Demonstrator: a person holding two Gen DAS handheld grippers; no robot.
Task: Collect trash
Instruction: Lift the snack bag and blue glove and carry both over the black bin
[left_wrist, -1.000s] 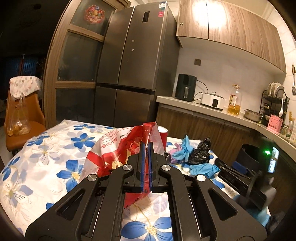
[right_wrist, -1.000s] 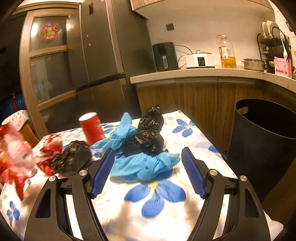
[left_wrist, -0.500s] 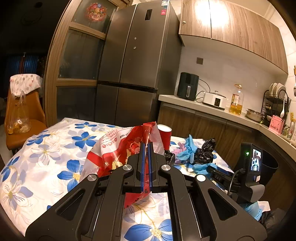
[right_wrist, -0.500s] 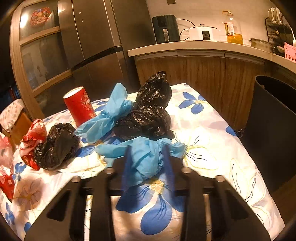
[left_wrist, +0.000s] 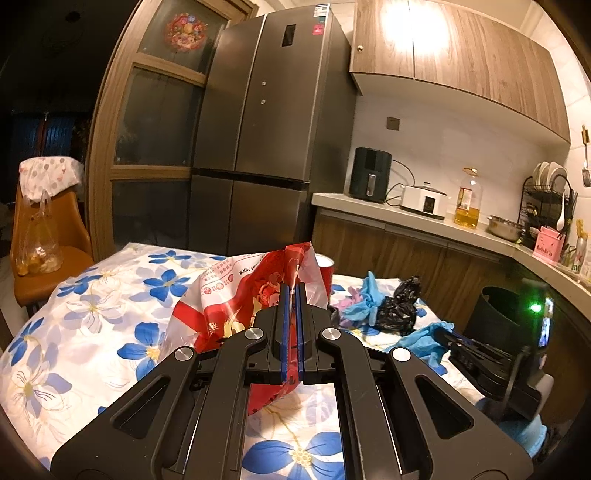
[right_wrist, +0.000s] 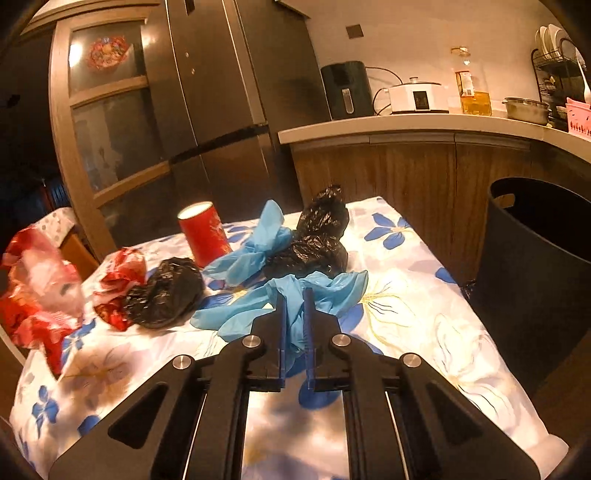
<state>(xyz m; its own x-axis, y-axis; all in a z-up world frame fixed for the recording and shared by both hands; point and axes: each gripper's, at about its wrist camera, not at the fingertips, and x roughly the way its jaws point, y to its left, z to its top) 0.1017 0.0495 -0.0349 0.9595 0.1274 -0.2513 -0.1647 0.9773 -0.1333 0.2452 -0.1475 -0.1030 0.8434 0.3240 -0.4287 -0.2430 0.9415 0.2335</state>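
**Two grippers, each with a piece of trash between the fingers**

The fridge stands tall at the back of the kitchen, next to a wooden counter with an air fryer and a white cooker on it. In front of them is the desk, covered with a white cloth with blue flowers. A black trash bin stands just beside the right edge of the desk, open at the top.

On the desk lies the trash. Near the far edge there is a black plastic bag, crumpled, and it touches a blue glove on its left. A red paper cup stands upright behind them, to the left. A second black bag lies more to the left, against a red crumpled wrapper.

The left gripper has its fingers pressed together on a red and white plastic bag, which is pinched at its top edge and hangs above the cloth. In the right wrist view this same bag is at the far left, blurred.

The right gripper is low over the middle of the desk. Its fingers are almost together and pinch another blue glove, which spreads out on the cloth in front of them and to both sides.
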